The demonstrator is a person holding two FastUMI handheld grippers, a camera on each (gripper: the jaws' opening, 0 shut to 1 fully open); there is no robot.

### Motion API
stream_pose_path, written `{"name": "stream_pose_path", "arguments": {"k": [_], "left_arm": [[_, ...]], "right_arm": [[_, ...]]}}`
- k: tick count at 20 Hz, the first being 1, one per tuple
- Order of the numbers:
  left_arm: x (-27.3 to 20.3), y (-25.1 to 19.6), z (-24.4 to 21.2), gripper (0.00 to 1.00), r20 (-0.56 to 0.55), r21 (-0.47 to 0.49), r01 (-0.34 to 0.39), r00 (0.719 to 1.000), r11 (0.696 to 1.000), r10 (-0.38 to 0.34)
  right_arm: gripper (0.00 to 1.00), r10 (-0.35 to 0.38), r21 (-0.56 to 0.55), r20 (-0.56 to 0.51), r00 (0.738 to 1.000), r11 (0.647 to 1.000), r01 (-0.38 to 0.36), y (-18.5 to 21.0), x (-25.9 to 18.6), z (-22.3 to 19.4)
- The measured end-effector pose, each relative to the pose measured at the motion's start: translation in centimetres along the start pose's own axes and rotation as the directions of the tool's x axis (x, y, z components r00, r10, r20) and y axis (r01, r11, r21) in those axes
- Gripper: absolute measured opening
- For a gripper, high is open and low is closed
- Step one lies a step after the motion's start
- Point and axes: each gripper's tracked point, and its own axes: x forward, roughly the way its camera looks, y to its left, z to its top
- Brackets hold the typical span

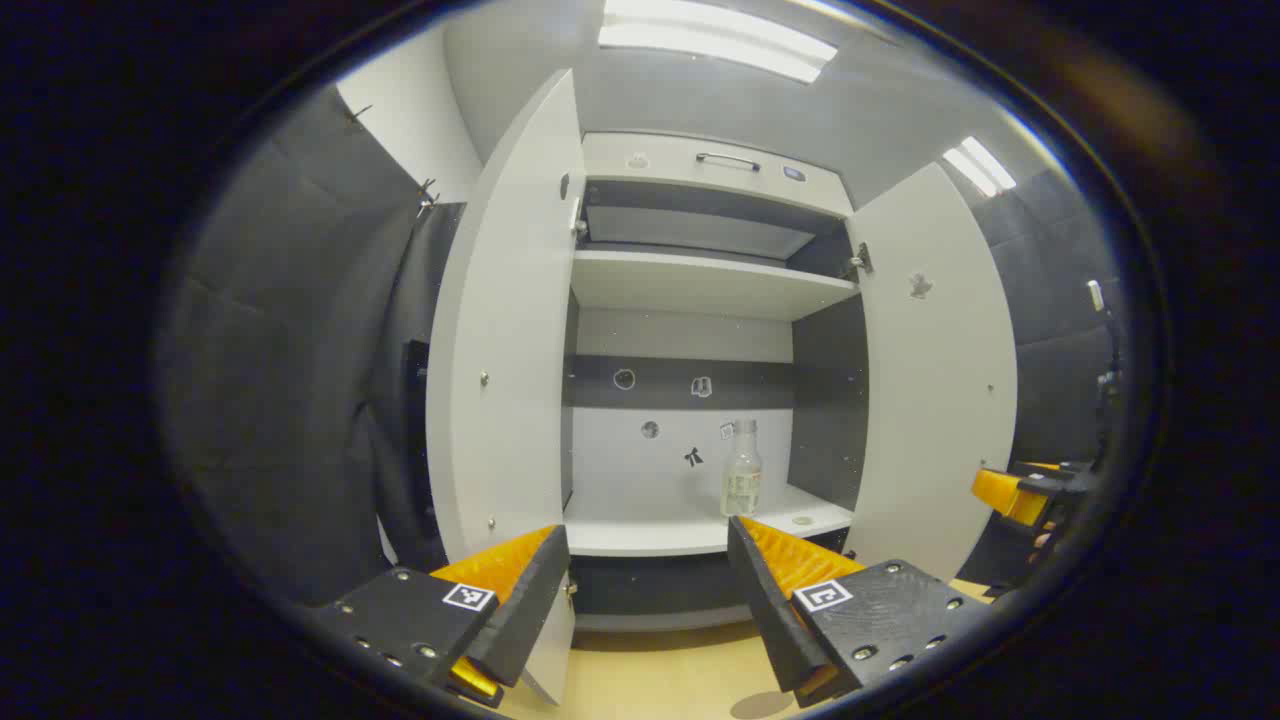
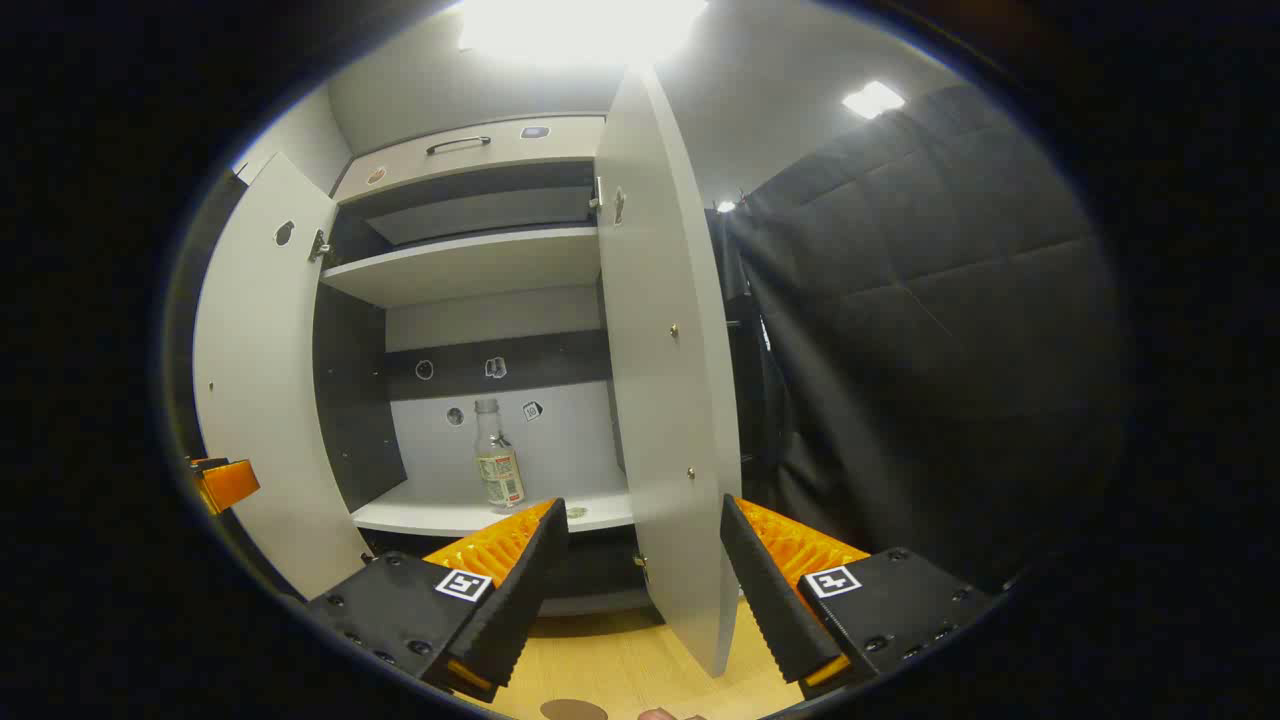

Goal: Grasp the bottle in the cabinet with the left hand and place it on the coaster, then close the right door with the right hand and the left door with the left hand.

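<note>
Nothing is done yet; the bottle (image 1: 742, 482) stands on the cabinet's lower shelf (image 1: 640, 535), both doors wide; left gripper (image 1: 648, 590) and right gripper (image 2: 645, 590) gape, holding nothing

Ahead of me there's an empty upper shelf (image 1: 700, 285) with a dark recess above it, and a top panel carrying a metal handle (image 1: 727, 159). A few little stickers (image 1: 701, 386) are dotted across the back wall, some on the dark band and some on the pale part below. Ceiling light strips (image 1: 715, 40) glow overhead, padded dark wall panels (image 2: 930, 300) run off to the side, and there's light wood tabletop (image 2: 640, 665) down below.
</note>
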Motion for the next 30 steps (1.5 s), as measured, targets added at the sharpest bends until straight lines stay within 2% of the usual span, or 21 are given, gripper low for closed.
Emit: {"name": "stream_pose_path", "arguments": {"k": [1,5,6,7,11,12,13,15,16,18,19,20,23,27,28,29,30], "left_arm": [[0.0,-0.3,-0.3,0.96,0.0,0.006,0.005,1.0,1.0,-0.005],[-0.1,-1.3,-0.8,0.96,-0.011,-0.027,0.036,0.999,0.999,-0.036],[-0.1,-1.3,-0.8,0.92,-0.012,-0.034,0.036,0.999,0.999,-0.037],[-0.1,-1.1,-1.0,0.96,-0.013,-0.04,0.033,0.999,0.999,-0.033],[-0.5,-0.7,-1.6,0.96,-0.025,-0.065,0.017,0.999,0.998,-0.019],[-0.6,-0.6,-1.7,0.96,-0.028,-0.068,0.016,0.999,0.998,-0.018],[-0.7,-0.7,-1.8,0.96,-0.03,-0.067,0.018,0.999,0.998,-0.02],[-0.7,-0.6,-2.0,0.96,-0.036,-0.058,0.02,0.999,0.998,-0.023],[-0.8,-0.7,-2.1,0.92,-0.037,-0.055,0.022,0.999,0.998,-0.024],[-0.6,-1.0,-2.2,0.96,-0.037,-0.057,0.032,0.999,0.998,-0.034],[-0.5,-1.2,-2.2,0.92,-0.039,-0.056,0.036,0.999,0.998,-0.038],[-0.3,-1.4,-2.1,0.96,-0.04,-0.052,0.041,0.998,0.998,-0.043],[0.5,-2.1,-2.1,0.96,-0.044,-0.039,0.058,0.997,0.998,-0.06],[3.0,-3.8,-1.2,0.96,-0.038,-0.067,0.09,0.995,0.994,-0.093],[3.8,-4.4,-0.7,0.96,-0.032,-0.068,0.099,0.994,0.993,-0.101],[4.6,-4.9,-0.3,0.93,-0.026,-0.068,0.108,0.994,0.992,-0.11],[5.5,-5.3,0.0,0.96,-0.022,-0.068,0.117,0.993,0.991,-0.119]], "right_arm": [[0.97,-0.006,-0.006,0.0,1.0,1.0,0.006,-0.2,-0.1,0.1],[0.98,-0.011,-0.008,-0.005,1.0,1.0,0.011,-0.4,-0.4,0.1],[0.98,-0.014,-0.008,-0.003,1.0,1.0,0.014,-0.5,-0.6,0.2],[0.97,-0.016,-0.007,-0.003,1.0,1.0,0.016,-0.6,-0.7,0.3],[0.97,-0.035,-0.01,-0.012,0.999,0.999,0.035,-1.6,-1.3,-0.2],[0.92,-0.042,-0.009,-0.014,0.999,0.999,0.042,-1.8,-1.5,-0.3],[0.97,-0.049,-0.005,-0.015,0.999,0.999,0.049,-2.1,-1.7,-0.3],[0.97,-0.063,-0.002,-0.018,0.998,0.998,0.063,-2.4,-1.9,-0.4],[0.97,-0.067,-0.002,-0.02,0.998,0.998,0.067,-2.6,-2.0,-0.5],[0.97,-0.075,-0.003,-0.024,0.997,0.997,0.075,-3.0,-2.3,-0.6],[0.97,-0.08,-0.002,-0.027,0.996,0.997,0.08,-3.1,-2.4,-0.5],[0.97,-0.085,-0.002,-0.029,0.996,0.996,0.085,-3.3,-2.4,-0.5],[0.97,-0.108,0.003,-0.033,0.994,0.994,0.108,-4.4,-2.4,-0.4],[0.97,-0.163,-0.004,-0.039,0.986,0.987,0.163,-6.8,-2.7,0.0],[0.92,-0.177,-0.009,-0.039,0.983,0.984,0.177,-7.4,-2.6,0.1],[0.92,-0.192,-0.012,-0.038,0.981,0.981,0.192,-8.2,-2.6,0.4],[0.92,-0.208,-0.016,-0.036,0.977,0.978,0.208,-9.0,-2.7,0.7]]}}
